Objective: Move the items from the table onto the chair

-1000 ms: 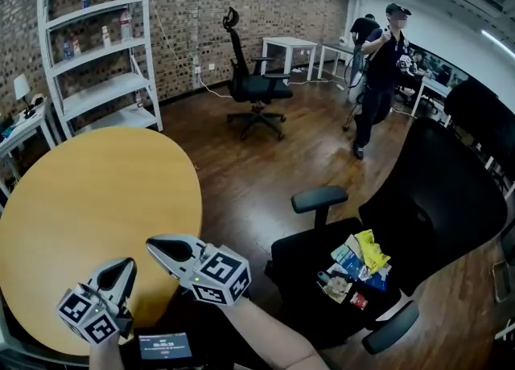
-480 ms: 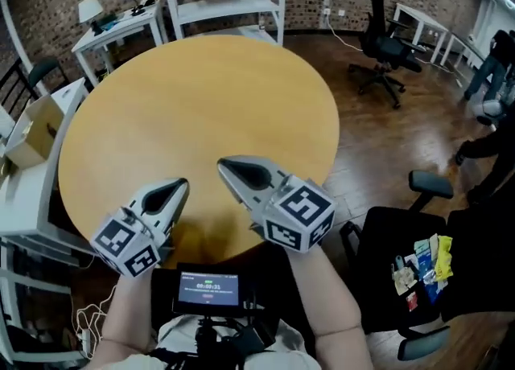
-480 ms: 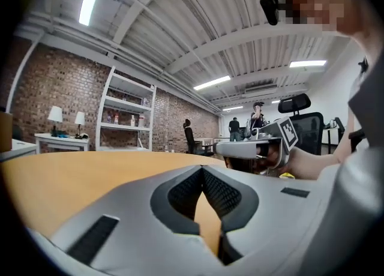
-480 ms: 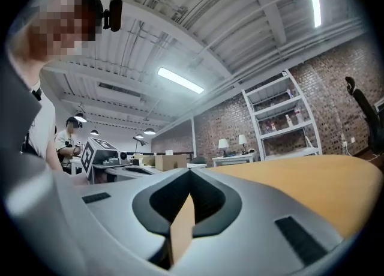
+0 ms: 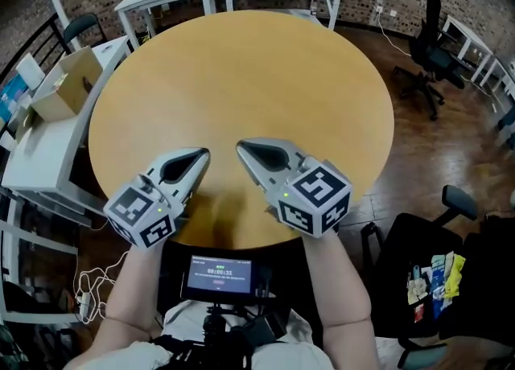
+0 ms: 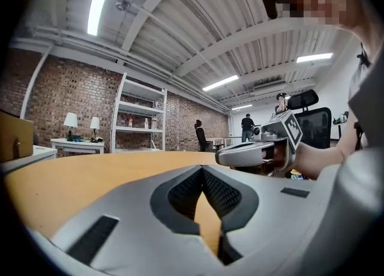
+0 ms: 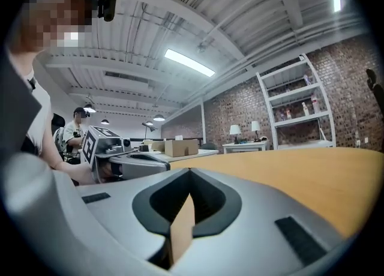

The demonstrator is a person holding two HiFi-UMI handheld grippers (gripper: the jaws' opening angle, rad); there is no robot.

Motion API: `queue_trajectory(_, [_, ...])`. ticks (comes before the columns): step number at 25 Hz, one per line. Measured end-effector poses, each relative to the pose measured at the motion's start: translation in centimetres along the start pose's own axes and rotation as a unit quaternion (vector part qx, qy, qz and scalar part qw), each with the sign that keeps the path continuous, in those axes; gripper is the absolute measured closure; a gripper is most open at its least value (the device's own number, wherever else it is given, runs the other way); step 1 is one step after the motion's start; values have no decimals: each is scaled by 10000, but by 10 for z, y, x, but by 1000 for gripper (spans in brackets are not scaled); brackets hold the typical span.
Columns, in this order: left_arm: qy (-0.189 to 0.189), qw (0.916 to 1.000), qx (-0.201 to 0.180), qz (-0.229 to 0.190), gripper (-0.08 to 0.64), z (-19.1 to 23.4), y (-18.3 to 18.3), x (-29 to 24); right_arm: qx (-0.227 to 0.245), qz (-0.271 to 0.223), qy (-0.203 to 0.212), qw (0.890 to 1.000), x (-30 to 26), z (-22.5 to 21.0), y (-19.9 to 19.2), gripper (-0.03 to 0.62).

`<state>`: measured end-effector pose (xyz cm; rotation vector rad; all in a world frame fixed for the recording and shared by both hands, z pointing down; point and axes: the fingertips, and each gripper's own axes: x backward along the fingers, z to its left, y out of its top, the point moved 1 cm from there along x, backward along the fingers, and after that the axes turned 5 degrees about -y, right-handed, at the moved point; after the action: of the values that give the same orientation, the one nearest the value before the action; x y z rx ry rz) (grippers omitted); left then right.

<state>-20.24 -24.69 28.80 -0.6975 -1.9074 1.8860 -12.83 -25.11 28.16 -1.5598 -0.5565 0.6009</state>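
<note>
Status, left to right: left gripper (image 5: 199, 157) clenched, tips meet, nothing between them; only tabletop shows through the gap behind the pads. Right gripper (image 5: 244, 150) same, clamped on nothing. Both sit level and side by side over the table (image 5: 241, 63) at its 6 o'clock edge, pointing to 12. The top is bare wood, with no item on it in any view. Items (image 5: 434, 280) lie on the chair (image 5: 390, 262) seat at 4 o'clock in the head view, well apart from both grippers. They're a loose overlapping pile of small flat packets: yellow, blue, white, a bit of red. Too small to tell what each one is. Judgement: transfer looks done, nothing left on the table to move as far as visible
</note>
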Motion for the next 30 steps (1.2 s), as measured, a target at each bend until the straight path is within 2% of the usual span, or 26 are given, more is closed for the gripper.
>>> queue_trajectory(5, [-80,9999,60,25,552,17,-7,-8,99,160,54,9998,-24,1,-5,592])
queue_trajectory(11, [-164,9992,350,85,552,26,-19,-8,-14,388,162,9991,-39,4,-21,592])
queue_trajectory(15, [-146,9987,413,255,552,30,-25,-11,77,555,184,9983,-44,6,-28,592])
queue_trajectory(21, [-8,9980,505,392,552,40,-28,-12,79,560,39,9984,-45,0,-27,592])
queue_trajectory(30, [-86,9979,516,390,552,37,-26,-13,79,588,39,9982,-45,0,-26,592])
